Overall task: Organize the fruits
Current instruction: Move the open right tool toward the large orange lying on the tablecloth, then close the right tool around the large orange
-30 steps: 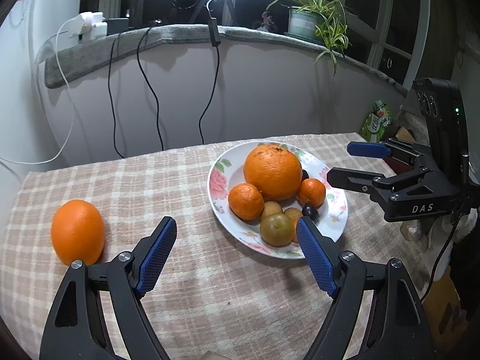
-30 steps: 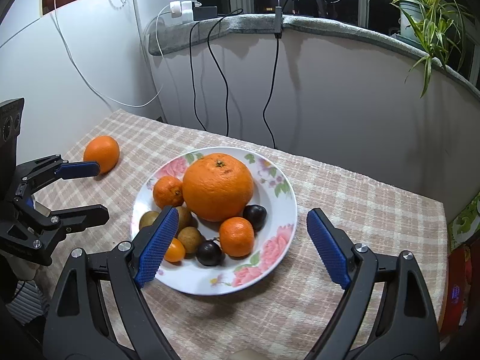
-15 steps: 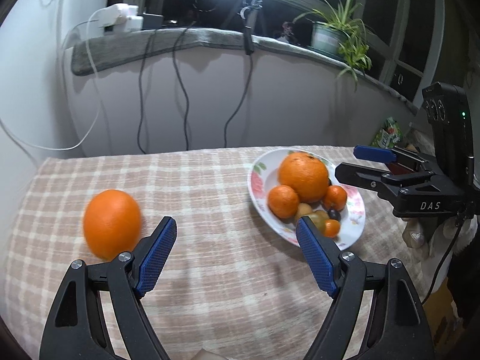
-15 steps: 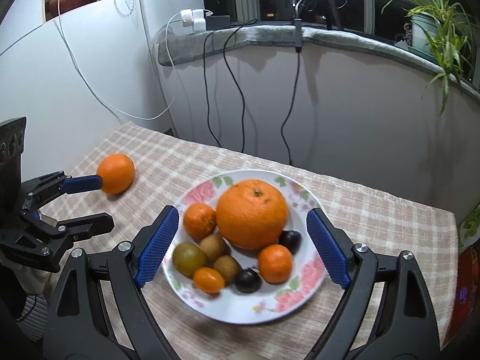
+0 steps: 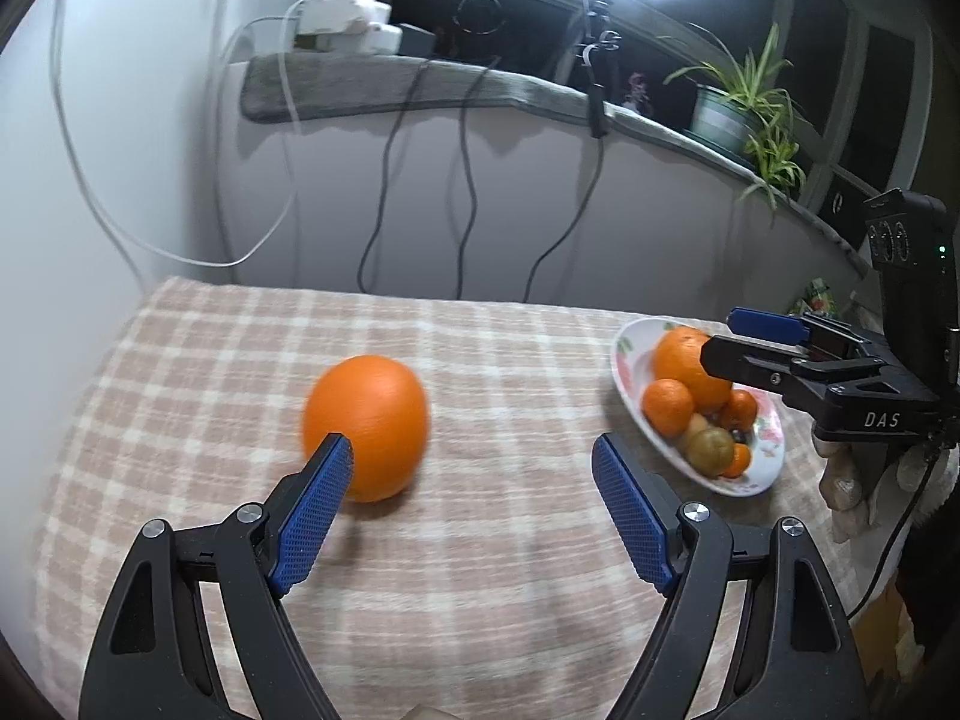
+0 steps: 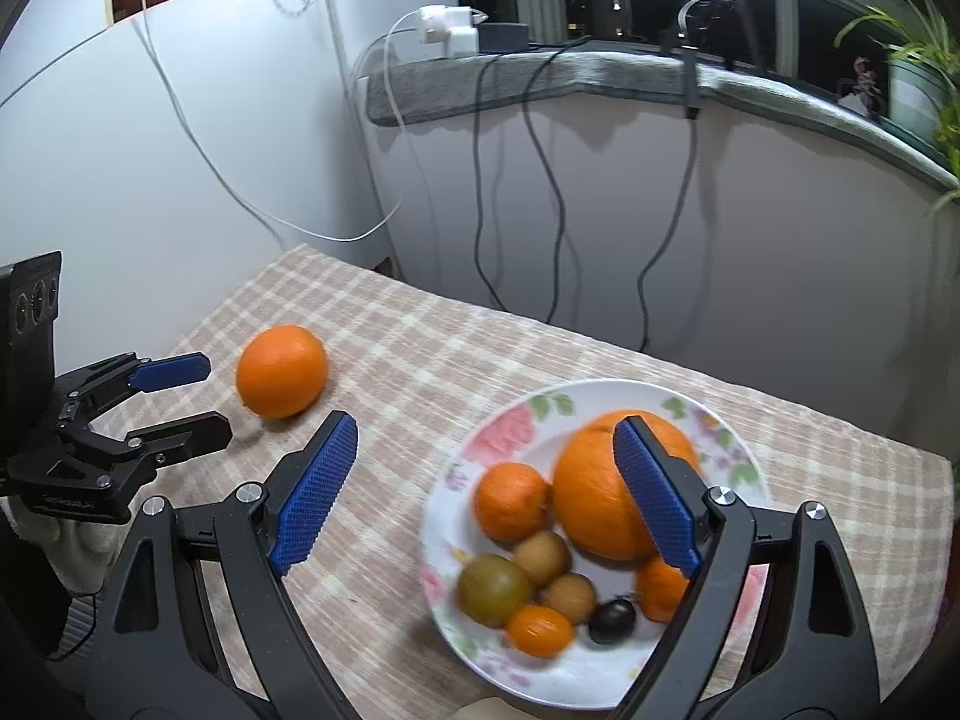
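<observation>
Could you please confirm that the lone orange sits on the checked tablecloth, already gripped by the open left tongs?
Not gripped: the left wrist view shows the left tongs open, with the lone orange sitting free on the checked tablecloth.

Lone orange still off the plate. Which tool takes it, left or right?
Left, probably. The left tool is open and aimed at the lone orange, which sits just ahead by one finger. The right tool hangs open over the plate, farther from it.
</observation>
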A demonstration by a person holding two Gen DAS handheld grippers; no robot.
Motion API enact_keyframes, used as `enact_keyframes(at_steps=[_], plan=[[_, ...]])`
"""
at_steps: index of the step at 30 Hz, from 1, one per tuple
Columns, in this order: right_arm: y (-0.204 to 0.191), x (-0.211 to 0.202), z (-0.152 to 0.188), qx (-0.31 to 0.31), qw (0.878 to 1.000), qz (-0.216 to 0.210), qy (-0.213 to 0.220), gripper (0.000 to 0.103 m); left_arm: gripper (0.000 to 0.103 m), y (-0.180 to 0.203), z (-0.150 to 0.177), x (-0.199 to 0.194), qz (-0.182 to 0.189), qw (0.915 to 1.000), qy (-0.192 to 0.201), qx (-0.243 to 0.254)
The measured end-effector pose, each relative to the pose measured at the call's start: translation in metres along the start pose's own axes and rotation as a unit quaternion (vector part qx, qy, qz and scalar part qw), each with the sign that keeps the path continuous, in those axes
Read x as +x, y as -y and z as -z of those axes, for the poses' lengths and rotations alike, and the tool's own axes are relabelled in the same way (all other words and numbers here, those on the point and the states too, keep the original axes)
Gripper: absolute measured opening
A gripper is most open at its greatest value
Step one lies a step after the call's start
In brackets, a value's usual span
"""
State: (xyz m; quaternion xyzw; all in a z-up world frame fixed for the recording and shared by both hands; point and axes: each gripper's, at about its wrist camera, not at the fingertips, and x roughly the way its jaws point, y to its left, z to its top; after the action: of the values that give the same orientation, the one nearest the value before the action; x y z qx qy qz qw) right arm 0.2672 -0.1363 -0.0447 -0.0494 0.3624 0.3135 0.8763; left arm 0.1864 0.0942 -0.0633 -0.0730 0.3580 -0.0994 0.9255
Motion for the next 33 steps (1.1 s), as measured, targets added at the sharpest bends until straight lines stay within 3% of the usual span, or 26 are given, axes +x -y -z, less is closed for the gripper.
enact_keyframes(at_steps=[8,20,33], plan=[[-0.034,0.025,-0.013,-0.014,1.0,-0.014,-0.013,0.09,0.082,-0.032,0.004,0.004,-0.004,0.9996,-0.004,-0.028],[-0.083,0.071,-0.024,-0.019,0.997,-0.053,-0.047,0.09,0.08,-0.049,0.005,0.018,0.023,0.9989,-0.023,-0.035],[-0.1,0.117,-0.033,0.024,0.987,-0.117,-0.103,0.09,0.066,-0.055,0.004,0.037,0.042,0.9976,-0.041,-0.036]])
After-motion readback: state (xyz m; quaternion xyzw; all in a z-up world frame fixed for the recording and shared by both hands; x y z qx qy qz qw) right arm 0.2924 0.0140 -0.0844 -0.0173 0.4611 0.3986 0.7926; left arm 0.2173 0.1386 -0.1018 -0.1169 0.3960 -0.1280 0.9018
